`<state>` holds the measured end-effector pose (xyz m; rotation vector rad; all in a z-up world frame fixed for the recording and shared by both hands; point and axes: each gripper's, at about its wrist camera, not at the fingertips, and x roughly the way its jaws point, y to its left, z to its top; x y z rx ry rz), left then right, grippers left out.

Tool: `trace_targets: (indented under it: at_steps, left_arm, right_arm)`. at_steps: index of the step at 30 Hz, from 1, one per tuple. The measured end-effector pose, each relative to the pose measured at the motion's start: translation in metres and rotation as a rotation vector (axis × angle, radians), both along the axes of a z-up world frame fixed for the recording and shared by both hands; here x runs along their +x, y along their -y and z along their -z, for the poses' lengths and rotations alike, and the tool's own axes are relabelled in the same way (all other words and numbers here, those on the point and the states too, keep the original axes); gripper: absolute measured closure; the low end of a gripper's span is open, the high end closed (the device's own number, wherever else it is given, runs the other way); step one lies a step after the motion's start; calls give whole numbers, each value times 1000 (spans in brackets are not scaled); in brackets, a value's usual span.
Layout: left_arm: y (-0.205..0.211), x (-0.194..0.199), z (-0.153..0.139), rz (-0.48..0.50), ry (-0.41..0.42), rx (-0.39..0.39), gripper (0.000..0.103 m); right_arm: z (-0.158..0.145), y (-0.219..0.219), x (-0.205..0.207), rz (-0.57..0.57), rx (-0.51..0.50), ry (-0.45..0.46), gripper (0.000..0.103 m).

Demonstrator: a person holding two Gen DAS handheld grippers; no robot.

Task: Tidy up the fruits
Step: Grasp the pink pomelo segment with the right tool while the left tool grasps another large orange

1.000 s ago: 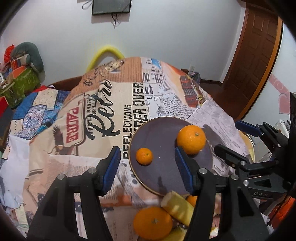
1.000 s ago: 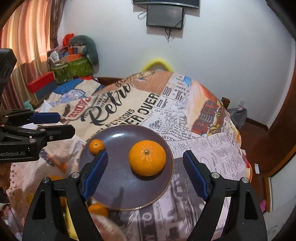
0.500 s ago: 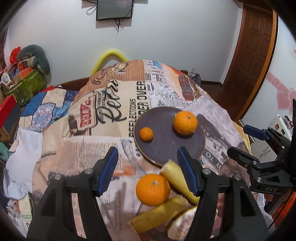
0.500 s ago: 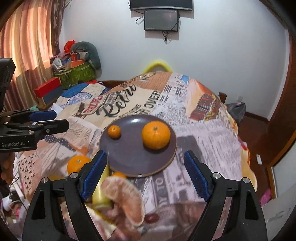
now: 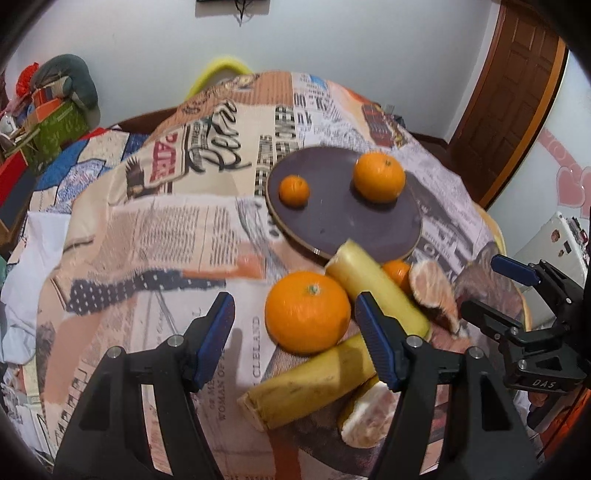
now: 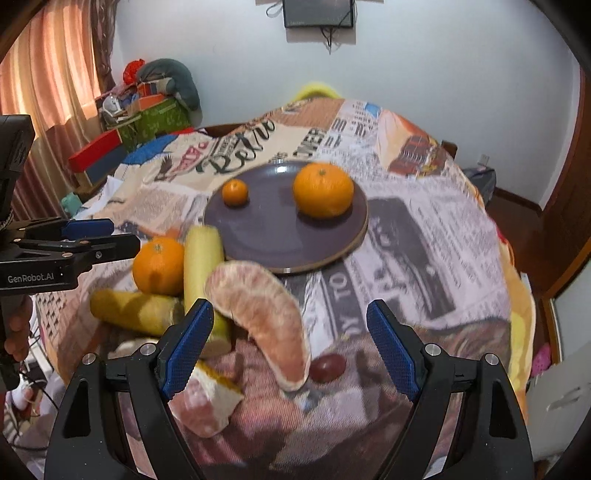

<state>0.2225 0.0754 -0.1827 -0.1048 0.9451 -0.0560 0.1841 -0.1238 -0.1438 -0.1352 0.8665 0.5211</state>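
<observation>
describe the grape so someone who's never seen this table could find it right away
Start at the dark round plate on the newspaper-print tablecloth and come to the near fruit pile. The grape lies at the lower tip of the curved peeled citrus segment. It is the pile's only small, dark red fruit.

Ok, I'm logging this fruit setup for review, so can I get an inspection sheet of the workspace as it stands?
Surface: table under a newspaper-print cloth.
Job's things: dark plate holding a large orange and a small orange. Off the plate, nearer the grippers: another orange, two pale yellow sticks, peeled citrus segments, a grape.
Clutter: nothing seen on the cloth.
Grippers: left gripper open, the orange just ahead; right gripper open around a segment, nothing held.
Cables: wires hang under the wall screen.
Surroundings: curtain, piled boxes, wooden door.
</observation>
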Motion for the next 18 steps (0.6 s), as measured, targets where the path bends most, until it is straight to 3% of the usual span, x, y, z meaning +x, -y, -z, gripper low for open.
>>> trace_targets:
  at_steps: [5,15,18]
  left_arm:
    - [4,0,13,18,-33,-37,36]
    - [8,15,28,17,-58,-31,36]
    - [8,18,33,18,-62,-36,36]
  right_arm:
    - [15,5,6,16,19,-52,20]
    - [29,-2,11,-8,19,-84,21]
    - [31,-4,13,-21,25,-87,26]
